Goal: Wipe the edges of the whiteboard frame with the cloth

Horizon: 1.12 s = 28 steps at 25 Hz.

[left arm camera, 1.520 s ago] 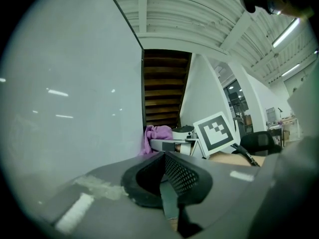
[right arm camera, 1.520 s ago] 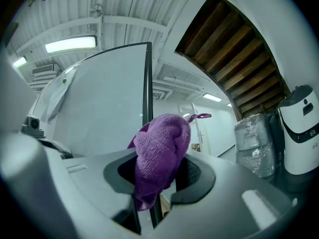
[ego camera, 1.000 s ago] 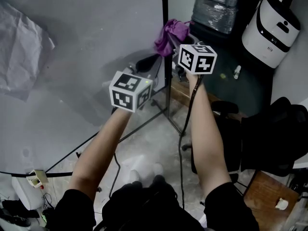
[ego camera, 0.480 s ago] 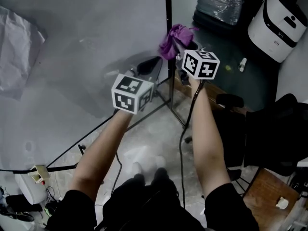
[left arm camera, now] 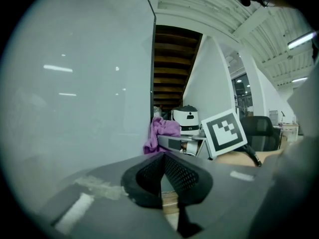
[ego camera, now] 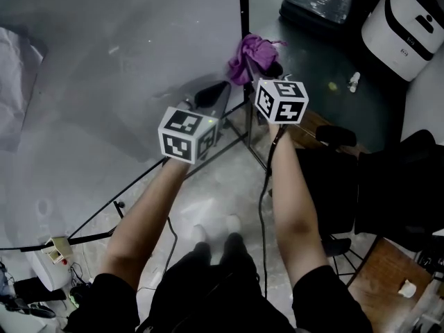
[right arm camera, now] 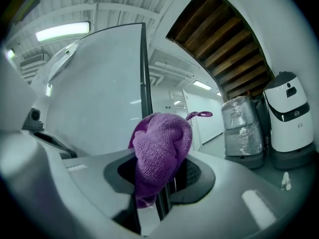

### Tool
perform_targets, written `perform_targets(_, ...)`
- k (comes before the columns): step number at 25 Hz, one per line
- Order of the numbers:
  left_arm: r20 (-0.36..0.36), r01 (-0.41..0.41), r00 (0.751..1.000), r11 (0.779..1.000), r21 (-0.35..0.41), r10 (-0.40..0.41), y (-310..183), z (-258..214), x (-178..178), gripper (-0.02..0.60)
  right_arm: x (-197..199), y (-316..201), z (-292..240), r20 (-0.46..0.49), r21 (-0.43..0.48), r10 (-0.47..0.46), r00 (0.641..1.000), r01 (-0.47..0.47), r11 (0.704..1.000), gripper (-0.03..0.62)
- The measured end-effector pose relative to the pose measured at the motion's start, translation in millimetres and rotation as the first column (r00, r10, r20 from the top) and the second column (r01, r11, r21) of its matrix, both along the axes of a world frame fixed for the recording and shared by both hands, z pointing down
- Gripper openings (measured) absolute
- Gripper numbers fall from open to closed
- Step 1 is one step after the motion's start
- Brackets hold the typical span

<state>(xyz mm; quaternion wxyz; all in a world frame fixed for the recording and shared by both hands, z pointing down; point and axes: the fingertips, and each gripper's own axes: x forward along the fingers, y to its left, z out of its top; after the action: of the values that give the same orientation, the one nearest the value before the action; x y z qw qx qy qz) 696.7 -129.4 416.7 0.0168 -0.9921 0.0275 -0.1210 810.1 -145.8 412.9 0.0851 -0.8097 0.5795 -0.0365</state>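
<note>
As the right gripper [ego camera: 269, 69] is carried slightly lower than a second ago, the crumpled purple microfibre cloth [ego camera: 248, 53] is drawn down the thin black frame [ego camera: 243, 12] of the pale grey, glossy whiteboard [ego camera: 125, 54]. The cloth is clamped between that gripper's closed jaws. It bulges above them in a soft, nubbly wad, with a small hanging loop sticking out to one side. It is held at the board's right-hand upright edge, apparently against it. The stroke is judged to be well under way on this side, while the bottom rail is taken to be unwiped as yet. The left gripper [ego camera: 209, 93] is held just beside the board's face, its dark mesh-textured pads brought together on nothing. The board's smooth sheen, which catches the ceiling lights, is set against the cloth's matt pile and the frame's hard, narrow line.
</note>
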Motion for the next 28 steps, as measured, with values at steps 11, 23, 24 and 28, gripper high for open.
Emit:
perform_targets(11, 0.054, -0.004, 0.999, 0.999, -0.032, 0.006, -3, 43, -4, 0.003, 5, 0, 92, 0.097, -0.104, 0.018, 0.995, -0.008, 0.995, 0.147)
perform_targets(23, 0.131, 0.011, 0.991, 0.997, -0.079, 0.000, 0, 105, -14, 0.003, 2, -2, 165, -0.185, -0.327, 0.055, 0.981, -0.114, 0.938, 0.147)
perform_targets(24, 0.134, 0.011, 0.991, 0.997, -0.080, 0.000, 0, 108, -14, 0.003, 2, -2, 171, -0.215, -0.350, 0.055, 0.975, -0.130, 0.928, 0.147)
perform_targets(28, 0.138, 0.025, 0.990, 0.996, -0.091, -0.012, -2, 117, -18, 0.003, 1, -1, 197, -0.266, -0.414, 0.055, 0.963, -0.165, 0.895, 0.147)
